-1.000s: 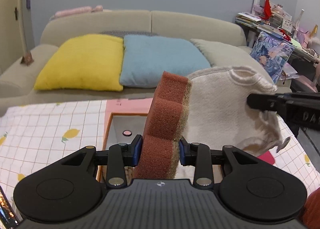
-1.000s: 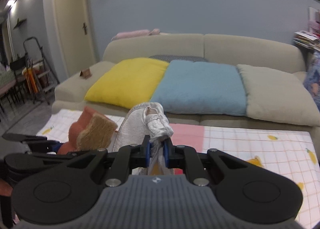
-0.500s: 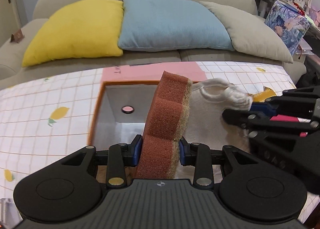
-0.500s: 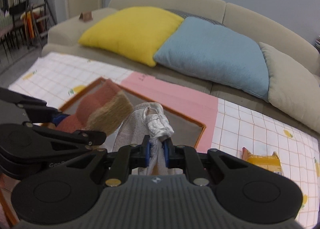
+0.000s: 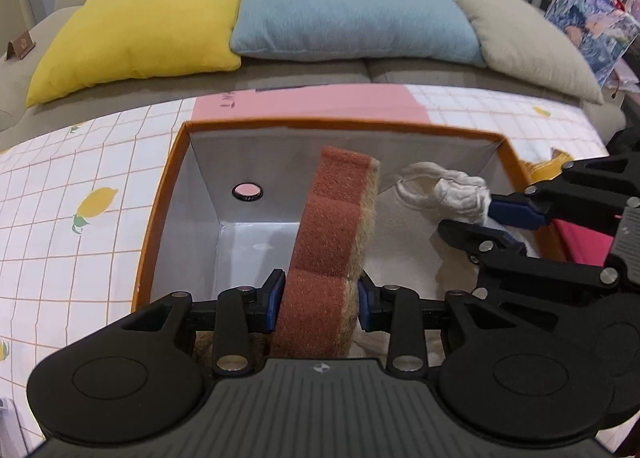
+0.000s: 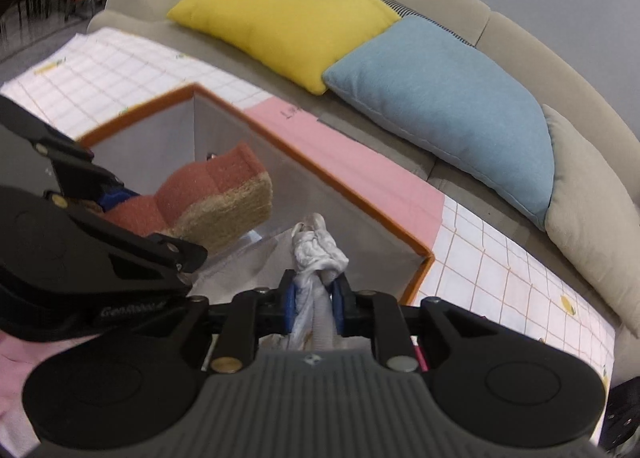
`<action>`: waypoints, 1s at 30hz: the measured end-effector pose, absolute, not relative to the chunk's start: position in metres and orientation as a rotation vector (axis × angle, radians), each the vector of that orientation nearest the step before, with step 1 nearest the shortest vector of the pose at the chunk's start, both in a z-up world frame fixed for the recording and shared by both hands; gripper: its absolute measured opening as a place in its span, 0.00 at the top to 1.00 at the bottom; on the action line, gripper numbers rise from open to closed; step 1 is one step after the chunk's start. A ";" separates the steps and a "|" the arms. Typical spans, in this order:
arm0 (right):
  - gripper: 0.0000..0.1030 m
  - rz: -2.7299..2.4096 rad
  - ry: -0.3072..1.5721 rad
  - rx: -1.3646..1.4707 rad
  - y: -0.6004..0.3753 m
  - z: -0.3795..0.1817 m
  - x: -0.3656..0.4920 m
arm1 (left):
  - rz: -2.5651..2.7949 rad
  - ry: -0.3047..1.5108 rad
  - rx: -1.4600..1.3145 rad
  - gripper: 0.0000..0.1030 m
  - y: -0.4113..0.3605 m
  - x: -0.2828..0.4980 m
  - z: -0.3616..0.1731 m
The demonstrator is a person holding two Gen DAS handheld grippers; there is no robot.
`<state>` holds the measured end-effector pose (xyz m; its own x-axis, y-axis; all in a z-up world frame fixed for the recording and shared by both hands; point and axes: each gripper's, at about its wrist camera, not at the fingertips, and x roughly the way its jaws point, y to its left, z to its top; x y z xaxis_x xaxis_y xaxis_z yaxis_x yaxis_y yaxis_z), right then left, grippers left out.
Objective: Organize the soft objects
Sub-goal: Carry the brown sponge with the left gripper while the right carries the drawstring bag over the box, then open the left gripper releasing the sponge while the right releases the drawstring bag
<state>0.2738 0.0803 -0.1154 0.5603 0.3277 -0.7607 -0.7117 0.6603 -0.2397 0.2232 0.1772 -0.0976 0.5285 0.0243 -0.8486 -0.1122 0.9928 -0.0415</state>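
Note:
My left gripper (image 5: 320,298) is shut on a rust-brown sponge (image 5: 336,225) with a tan scrub side. The sponge stands upright, low inside a box (image 5: 320,123) that has an orange rim and white walls. From the right, my right gripper (image 5: 480,217) reaches over the box. Its jaws are opening, and the bunched edge of a white cloth (image 5: 400,242) is still pinched between the blue pads. Most of the cloth lies on the box floor beside the sponge. In the right wrist view, the cloth (image 6: 316,250) sits between the right gripper (image 6: 314,298) pads, with the sponge (image 6: 216,193) to its left.
The box stands on a checked tablecloth (image 5: 80,185) with lemon prints, partly on a pink sheet (image 5: 304,105). Behind the table, a sofa holds a yellow cushion (image 5: 140,25), a blue one (image 5: 348,5) and a beige one (image 5: 532,29). Right of the box lie a yellow packet (image 5: 556,161) and a pink item (image 5: 584,242).
Both grippers have tilted down and sunk toward the box, carrying the sponge and cloth from above the rim to inside it. The cloth now rests on the box floor.

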 end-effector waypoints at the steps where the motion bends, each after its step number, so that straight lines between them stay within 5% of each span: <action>1: 0.81 0.652 0.743 -0.586 0.082 -0.117 0.274 | 0.091 1.018 -0.085 0.62 0.177 0.224 -0.100; 7: 0.71 0.642 0.716 -0.623 0.083 -0.122 0.273 | 0.128 1.036 -0.068 0.59 0.178 0.223 -0.109; 12: 0.60 0.634 0.685 -0.629 0.078 -0.117 0.271 | 0.139 0.991 -0.037 0.42 0.173 0.217 -0.100; 19: 0.56 0.641 0.652 -0.641 0.067 -0.105 0.267 | 0.143 0.919 -0.032 0.24 0.168 0.202 -0.079; 23: 0.38 0.642 0.618 -0.643 0.059 -0.093 0.259 | 0.140 0.871 -0.062 0.22 0.170 0.188 -0.063; 30: 0.36 0.646 0.592 -0.527 0.032 -0.062 0.242 | 0.139 0.779 -0.123 0.19 0.161 0.164 -0.037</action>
<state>0.2424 0.0322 -0.0618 0.6486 0.3961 -0.6500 -0.6818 0.6819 -0.2649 0.1642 0.1613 -0.0366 0.7036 0.0795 -0.7062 -0.1700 0.9837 -0.0586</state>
